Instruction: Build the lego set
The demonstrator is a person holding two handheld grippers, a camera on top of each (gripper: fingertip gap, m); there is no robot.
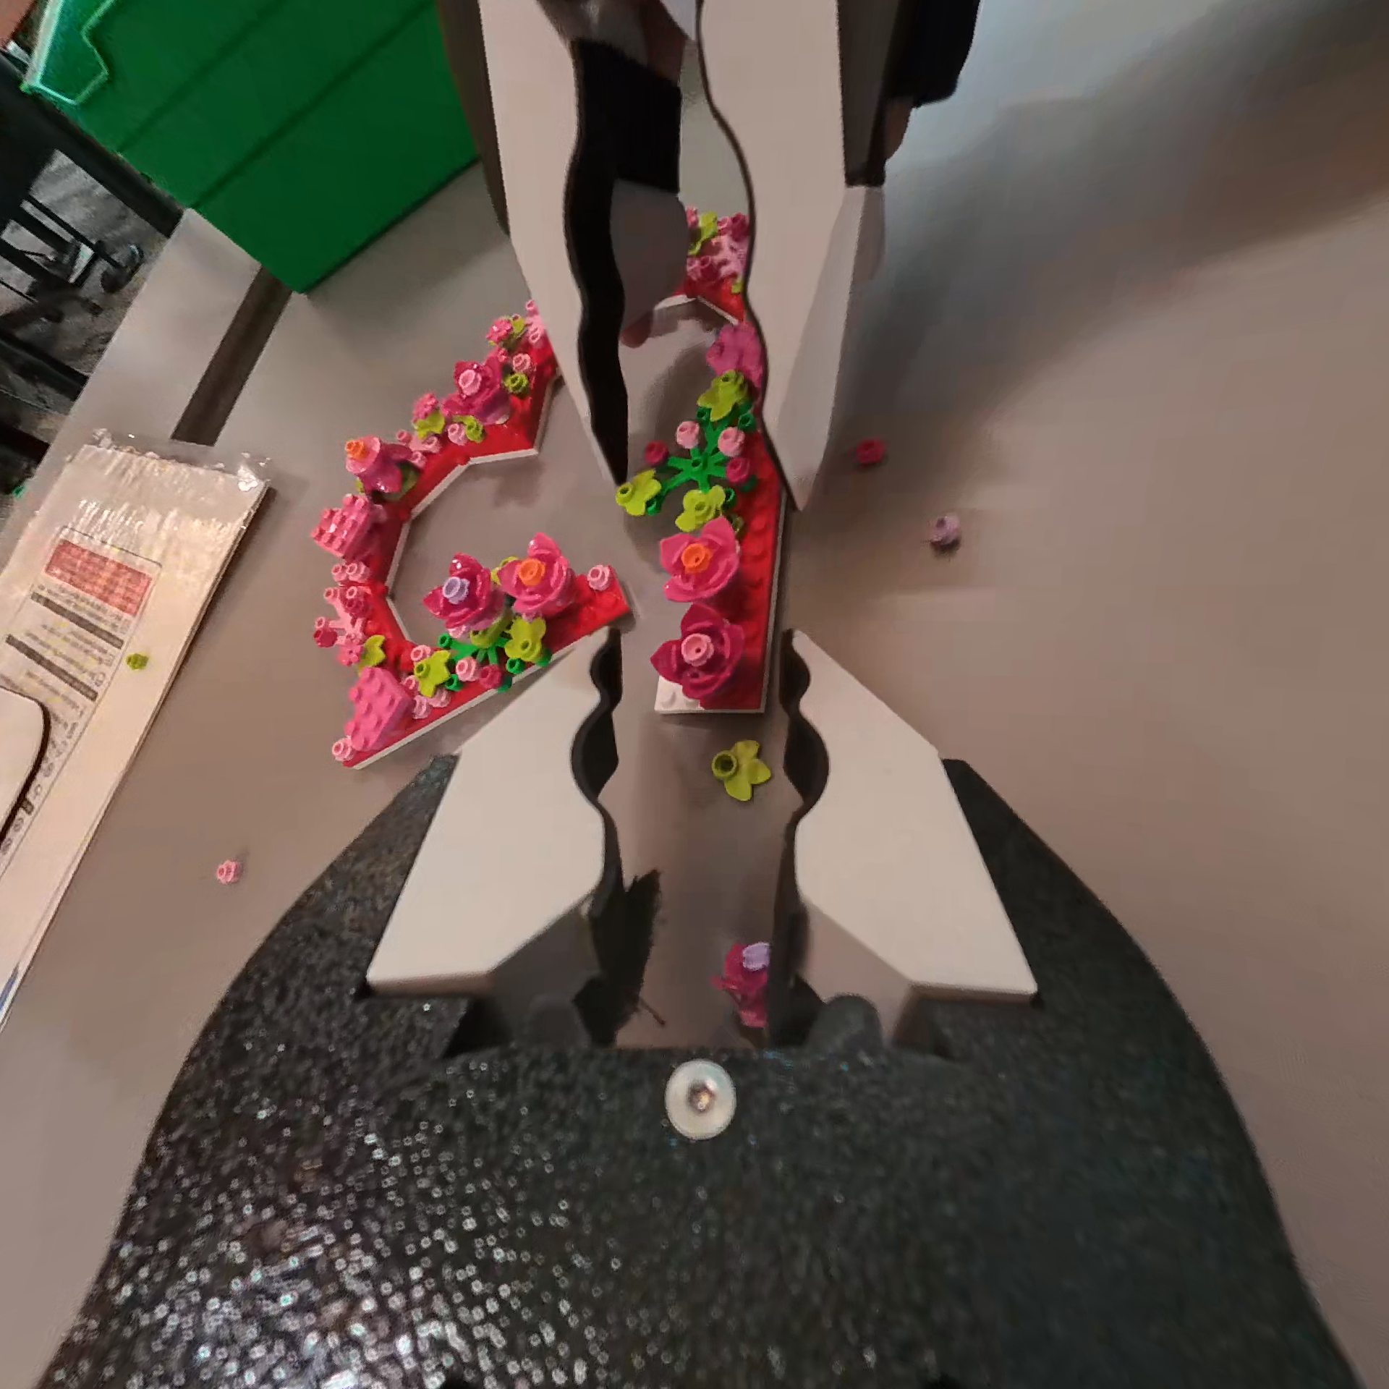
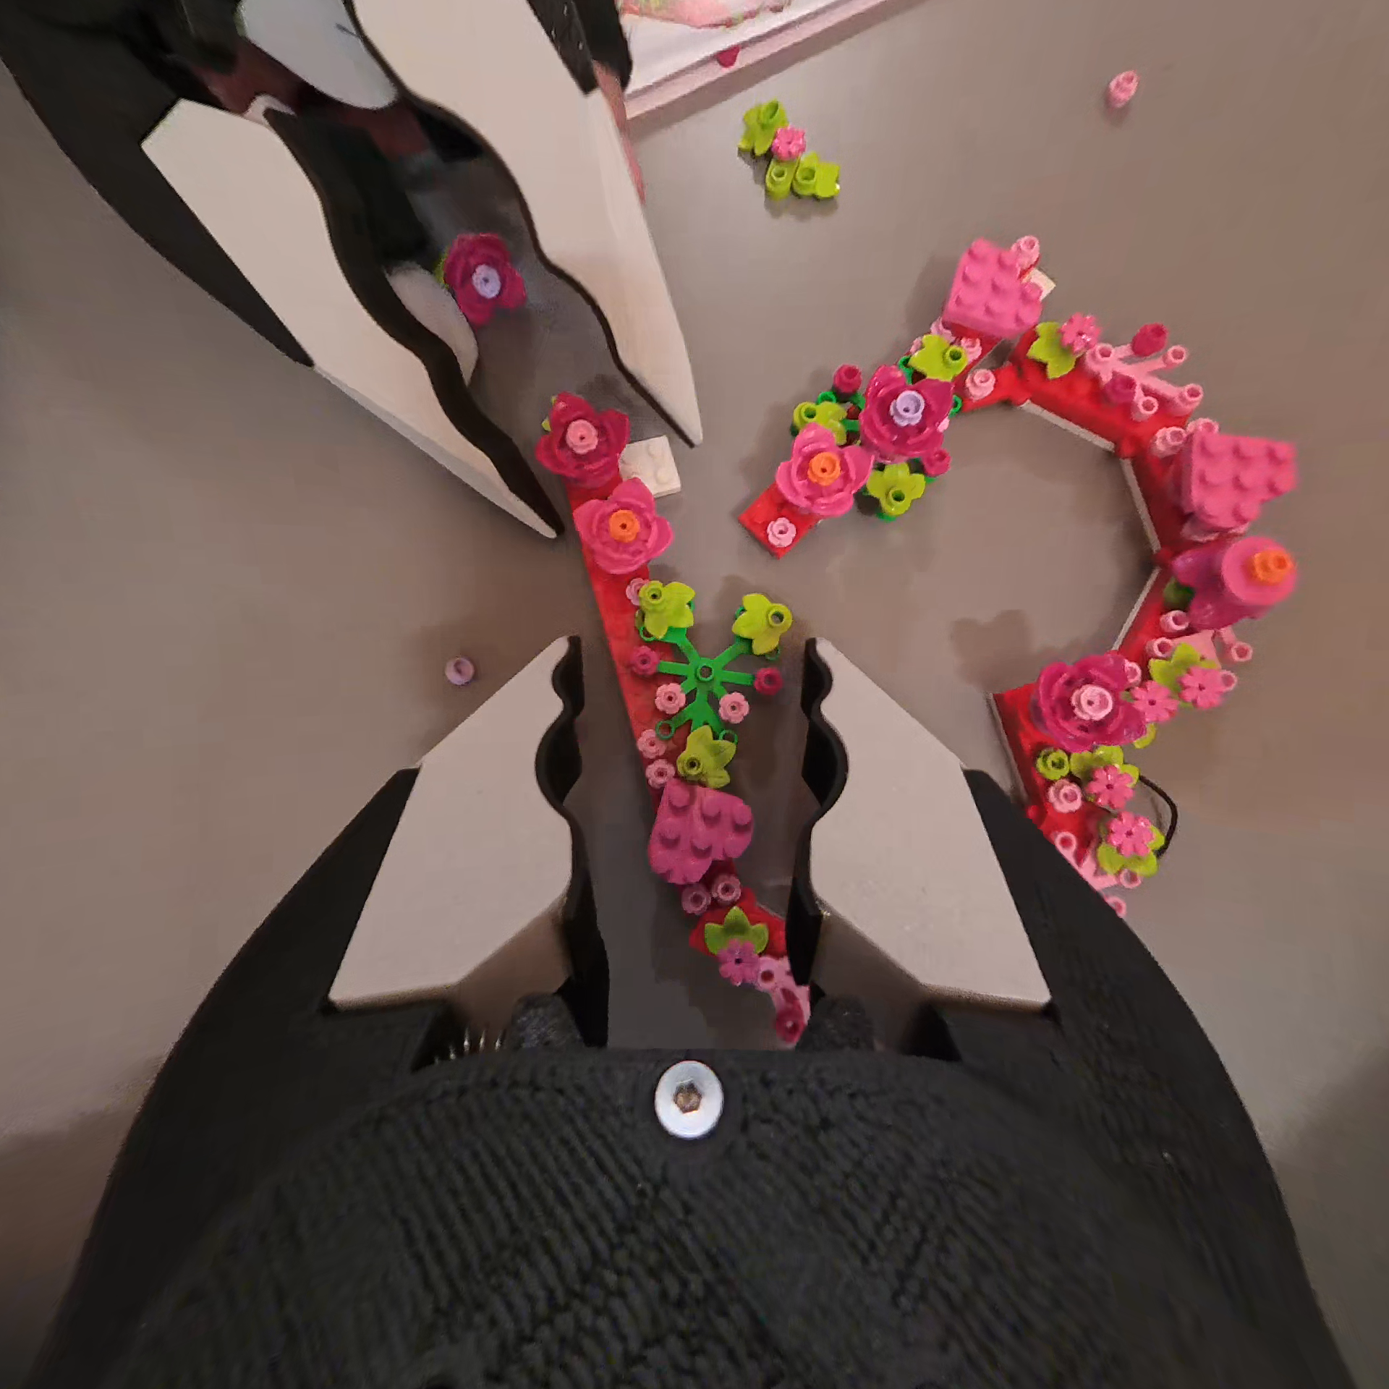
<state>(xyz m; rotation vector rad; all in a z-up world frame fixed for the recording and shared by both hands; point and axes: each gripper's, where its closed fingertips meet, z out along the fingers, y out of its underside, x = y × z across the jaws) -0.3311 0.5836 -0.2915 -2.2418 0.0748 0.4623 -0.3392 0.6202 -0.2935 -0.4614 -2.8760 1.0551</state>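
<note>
A straight red strip (image 2: 601,571) with roses, lime leaves and a green stem lies on the grey table; it also shows in the left wrist view (image 1: 763,526). My right gripper (image 2: 691,646) is open and straddles this strip without touching it; it enters the left wrist view from the top (image 1: 706,485). My left gripper (image 1: 703,646) is open, with its tips at the strip's white-plated end (image 2: 624,481). A magenta rose (image 1: 748,977) with a lavender centre sits between the left fingers near their base (image 2: 485,282). A larger curved red piece (image 1: 443,481) lies beside the strip (image 2: 1052,391).
A green bin (image 1: 285,128) stands at the table's far left. A cardboard-backed plastic bag (image 1: 98,564) lies at the left. Loose bits: a lime leaf (image 1: 740,767), a lavender stud (image 2: 460,670), a pink stud (image 2: 1121,86), a leaf cluster (image 2: 789,158). About 5 centimetres separates my left fingertips from my right. About 4 centimetres separates my right fingertips from the lavender stud (image 2: 460,670). Look for it in the left wrist view (image 1: 927,515) too.
</note>
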